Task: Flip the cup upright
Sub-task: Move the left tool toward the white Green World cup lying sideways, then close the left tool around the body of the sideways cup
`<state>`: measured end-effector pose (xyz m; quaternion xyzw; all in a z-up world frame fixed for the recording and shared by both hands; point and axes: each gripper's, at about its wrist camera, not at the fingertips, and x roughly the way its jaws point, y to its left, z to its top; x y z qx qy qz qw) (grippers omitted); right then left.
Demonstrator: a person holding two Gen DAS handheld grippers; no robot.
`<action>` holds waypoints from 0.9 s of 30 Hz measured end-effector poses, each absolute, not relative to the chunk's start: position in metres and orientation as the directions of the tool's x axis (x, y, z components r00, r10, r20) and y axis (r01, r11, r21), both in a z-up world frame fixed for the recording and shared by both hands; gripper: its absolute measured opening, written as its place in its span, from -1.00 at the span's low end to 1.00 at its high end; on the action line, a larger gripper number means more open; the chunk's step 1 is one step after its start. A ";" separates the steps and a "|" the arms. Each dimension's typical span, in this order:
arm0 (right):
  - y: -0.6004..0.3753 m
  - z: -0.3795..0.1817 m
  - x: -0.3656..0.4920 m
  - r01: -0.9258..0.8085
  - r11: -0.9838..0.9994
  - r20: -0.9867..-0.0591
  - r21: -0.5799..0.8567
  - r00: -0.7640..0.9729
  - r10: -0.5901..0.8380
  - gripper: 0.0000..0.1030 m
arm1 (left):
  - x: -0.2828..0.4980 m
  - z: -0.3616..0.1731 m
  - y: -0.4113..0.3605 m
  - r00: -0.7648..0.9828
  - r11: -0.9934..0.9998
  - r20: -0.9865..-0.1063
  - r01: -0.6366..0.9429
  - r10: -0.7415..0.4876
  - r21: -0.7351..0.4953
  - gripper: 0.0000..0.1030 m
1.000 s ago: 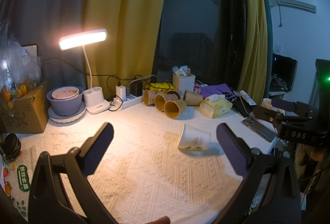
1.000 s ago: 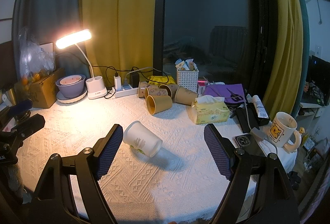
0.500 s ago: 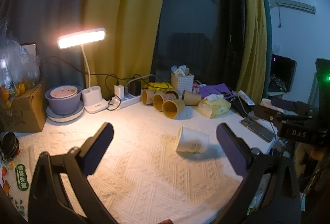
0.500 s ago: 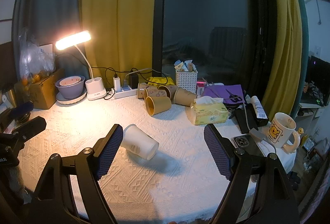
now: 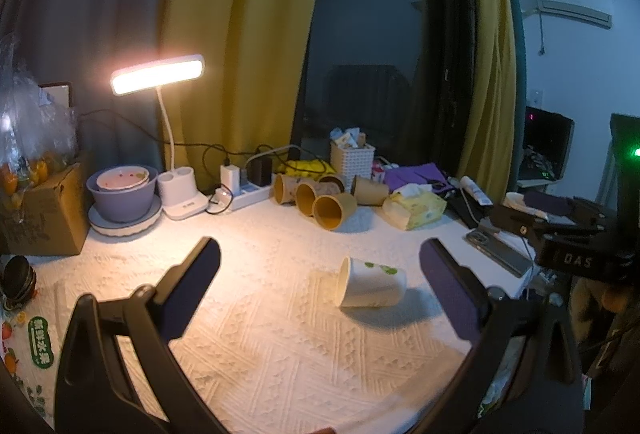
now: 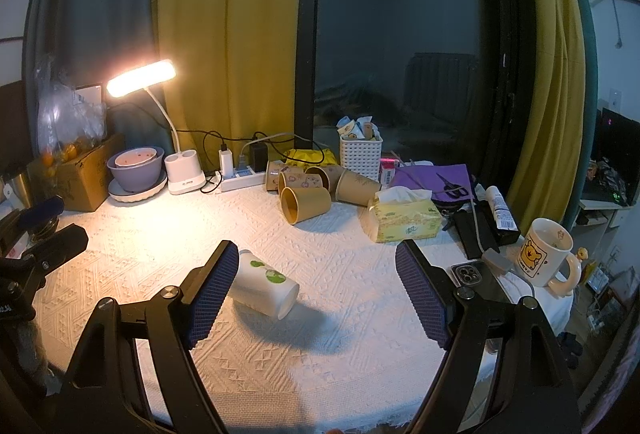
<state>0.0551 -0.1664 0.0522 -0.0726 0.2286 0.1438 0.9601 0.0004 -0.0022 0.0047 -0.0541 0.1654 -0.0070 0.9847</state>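
A white paper cup (image 5: 372, 285) with green spots lies on its side on the white tablecloth (image 5: 256, 334), its mouth facing left in the left wrist view. My left gripper (image 5: 320, 262) is open and empty, with the cup between its fingers but nearer the right one, farther out on the cloth. In the right wrist view the cup (image 6: 266, 284) lies just beyond the left finger of my right gripper (image 6: 316, 254), which is open and empty. The right gripper also shows in the left wrist view (image 5: 560, 242) at the right.
Several brown paper cups (image 6: 306, 200) lie at the back, beside a tissue box (image 6: 404, 216), a white basket (image 6: 360, 150), a power strip (image 6: 236, 178), a lit desk lamp (image 6: 142, 78) and a purple bowl (image 6: 136, 170). A phone (image 6: 470, 274) and bear mug (image 6: 544, 252) sit right.
The white cup has rolled on the cloth: its green spots now face up. Both grippers have shifted only slightly and stay open.
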 end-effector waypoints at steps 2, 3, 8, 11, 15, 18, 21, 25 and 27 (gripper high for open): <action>-0.166 0.052 0.056 -0.310 0.948 -0.461 -0.073 0.853 0.243 0.62 | 0.001 0.005 -0.003 0.945 0.994 -0.326 -0.003 -0.033 -0.111 0.95; -0.166 0.052 0.055 -0.309 0.948 -0.461 -0.074 0.854 0.243 0.62 | 0.000 0.004 -0.003 0.945 0.994 -0.326 -0.002 -0.034 -0.111 0.95; -0.166 0.052 0.055 -0.309 0.948 -0.460 -0.074 0.854 0.243 0.62 | 0.000 0.003 -0.005 0.944 0.994 -0.328 -0.001 -0.037 -0.114 0.95; -0.166 0.052 0.055 -0.310 0.948 -0.461 -0.074 0.853 0.243 0.62 | 0.001 0.000 -0.007 0.941 0.993 -0.335 0.001 -0.042 -0.120 0.95; -0.171 0.050 0.057 -0.311 0.948 -0.468 -0.068 0.849 0.245 0.62 | 0.005 -0.005 -0.009 0.936 0.992 -0.348 -0.001 -0.044 -0.128 0.95; -0.176 0.047 0.060 -0.314 0.948 -0.475 -0.063 0.844 0.248 0.62 | 0.010 -0.009 -0.009 0.930 0.991 -0.365 -0.003 -0.047 -0.137 0.95; -0.181 0.042 0.063 -0.314 0.947 -0.484 -0.058 0.839 0.249 0.62 | 0.018 -0.017 -0.012 0.915 0.987 -0.399 -0.001 -0.063 -0.159 0.95; -0.187 0.029 0.072 -0.311 0.949 -0.508 -0.054 0.827 0.242 0.62 | 0.037 -0.030 -0.019 0.880 0.981 -0.465 0.010 -0.100 -0.193 0.95; -0.190 0.024 0.078 -0.308 0.950 -0.520 -0.053 0.821 0.237 0.62 | 0.049 -0.039 -0.024 0.856 0.974 -0.500 0.016 -0.130 -0.225 0.95</action>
